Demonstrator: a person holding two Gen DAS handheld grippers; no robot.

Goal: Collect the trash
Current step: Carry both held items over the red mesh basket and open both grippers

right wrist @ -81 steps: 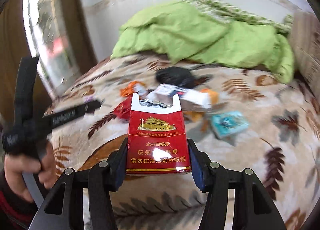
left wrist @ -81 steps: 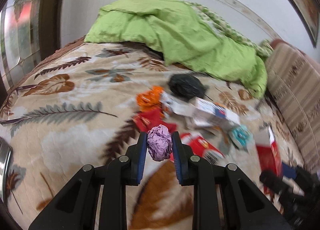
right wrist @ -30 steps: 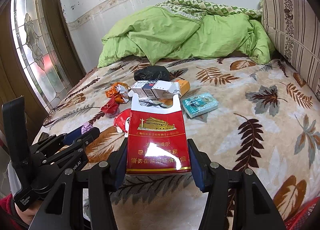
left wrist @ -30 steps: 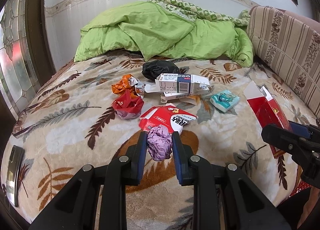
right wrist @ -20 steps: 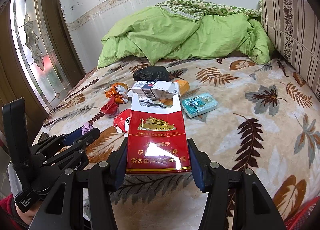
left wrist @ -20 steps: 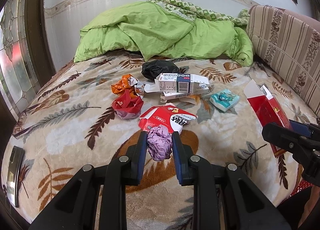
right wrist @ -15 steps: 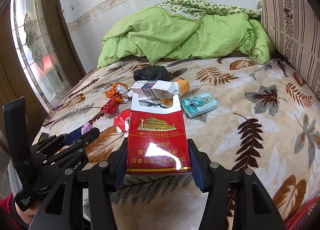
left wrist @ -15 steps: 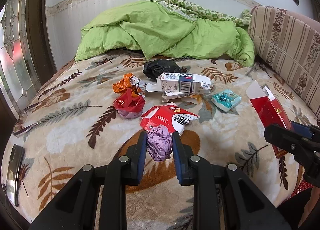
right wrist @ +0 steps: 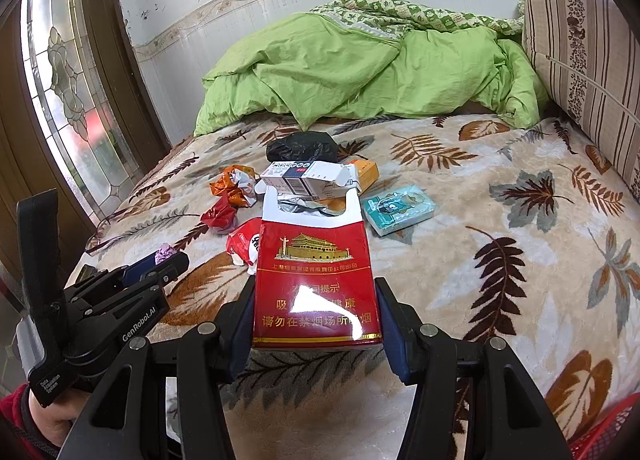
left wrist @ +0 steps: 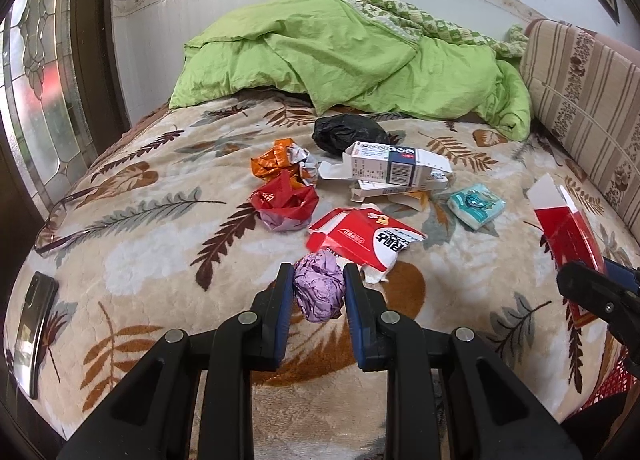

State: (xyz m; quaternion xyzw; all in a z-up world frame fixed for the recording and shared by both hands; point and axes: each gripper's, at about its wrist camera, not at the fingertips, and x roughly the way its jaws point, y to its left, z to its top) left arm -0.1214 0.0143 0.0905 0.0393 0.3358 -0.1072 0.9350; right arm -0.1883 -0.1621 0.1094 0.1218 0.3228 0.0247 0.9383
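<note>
My left gripper (left wrist: 316, 292) is shut on a crumpled purple paper ball (left wrist: 319, 291), held above the near part of the bed. My right gripper (right wrist: 316, 300) is shut on an open red cigarette pack (right wrist: 315, 284); the same pack (left wrist: 568, 232) shows at the right edge of the left wrist view. On the leaf-patterned blanket (left wrist: 140, 260) lie a torn red and white carton (left wrist: 362, 240), a red wrapper (left wrist: 284, 206), an orange wrapper (left wrist: 274, 162), a white box (left wrist: 394, 170), a teal packet (left wrist: 476, 206) and a black bag (left wrist: 348, 132).
A green duvet (left wrist: 348, 56) is heaped at the head of the bed. A striped cushion (left wrist: 584, 100) lines the right side. A phone (left wrist: 32, 324) lies near the left edge. A red basket rim (right wrist: 600, 436) shows at the lower right. A hand (right wrist: 48, 424) grips the left tool.
Since the oldest frames both grippers have drawn back from the trash pile with their loads. Over the last second nothing has visibly moved.
</note>
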